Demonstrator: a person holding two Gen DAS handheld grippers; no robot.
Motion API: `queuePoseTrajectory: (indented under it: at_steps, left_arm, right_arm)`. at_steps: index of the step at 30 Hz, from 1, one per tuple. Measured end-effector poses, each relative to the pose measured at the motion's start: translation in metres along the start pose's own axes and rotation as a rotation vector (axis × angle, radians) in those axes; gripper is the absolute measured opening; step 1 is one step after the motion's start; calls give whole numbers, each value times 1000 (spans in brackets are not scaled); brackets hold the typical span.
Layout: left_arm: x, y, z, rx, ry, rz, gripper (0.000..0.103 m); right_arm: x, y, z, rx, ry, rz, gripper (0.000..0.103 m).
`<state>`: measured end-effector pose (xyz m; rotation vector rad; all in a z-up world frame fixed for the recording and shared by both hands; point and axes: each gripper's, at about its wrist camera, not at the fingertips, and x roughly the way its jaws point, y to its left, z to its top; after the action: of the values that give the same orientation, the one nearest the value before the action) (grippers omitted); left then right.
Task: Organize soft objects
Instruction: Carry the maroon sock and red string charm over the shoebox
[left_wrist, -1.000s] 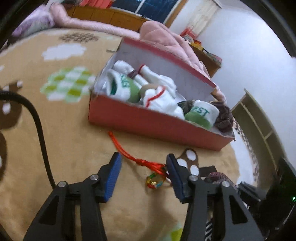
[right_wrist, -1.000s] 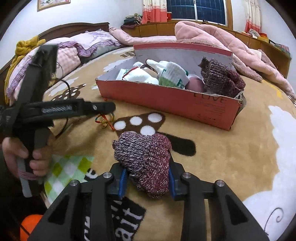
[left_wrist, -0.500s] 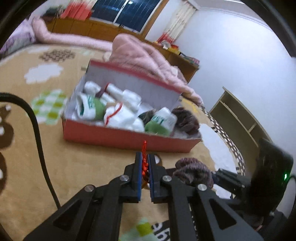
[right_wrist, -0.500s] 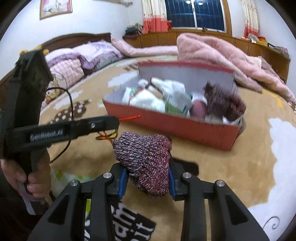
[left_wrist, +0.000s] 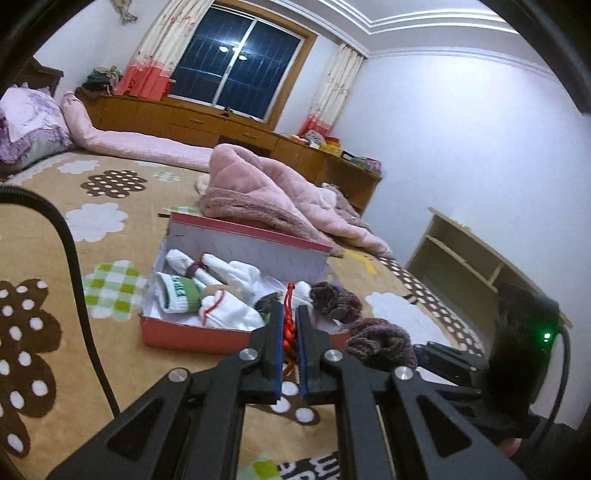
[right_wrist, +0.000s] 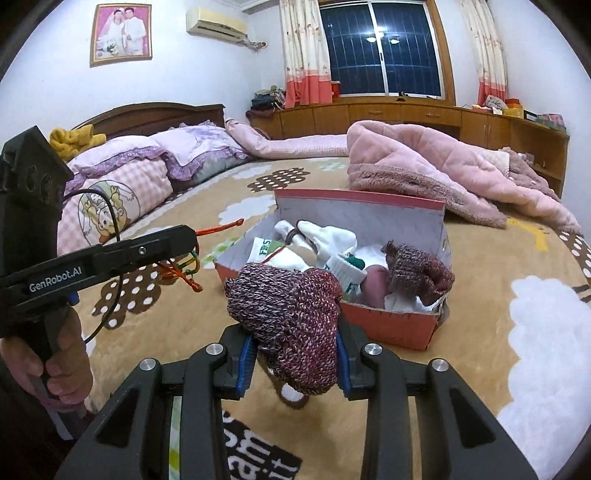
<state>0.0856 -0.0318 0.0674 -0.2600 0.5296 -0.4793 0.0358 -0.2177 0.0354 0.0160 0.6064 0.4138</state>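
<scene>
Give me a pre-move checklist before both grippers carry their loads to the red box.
1. Left gripper shut on red cord: ok.
2. Right gripper shut on knit sock: ok.
3. Cord off the blanket, its ends dangling beside the gripper: ok.
4. Red box open on top: ok.
5. Free space in box for the sock: cannot tell; socks already fill much of it.
6. Sock clear of the left gripper: ok, apart in the right wrist view.

One red box (right_wrist: 391, 325); two knit items (right_wrist: 291, 314) (right_wrist: 417, 273); one red cord (left_wrist: 289, 328); several white socks (left_wrist: 229, 314).
</scene>
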Motion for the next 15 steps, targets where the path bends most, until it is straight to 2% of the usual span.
queuePoseTrajectory:
  at_steps: [8,15]
  left_arm:
    - [9,-2,3,41,-3,1,6]
    - [28,8,9,42,9,11,6]
  right_arm:
    - [12,-7,4,25,5,-12,35]
    - [24,-15,9,17,3,-74,35]
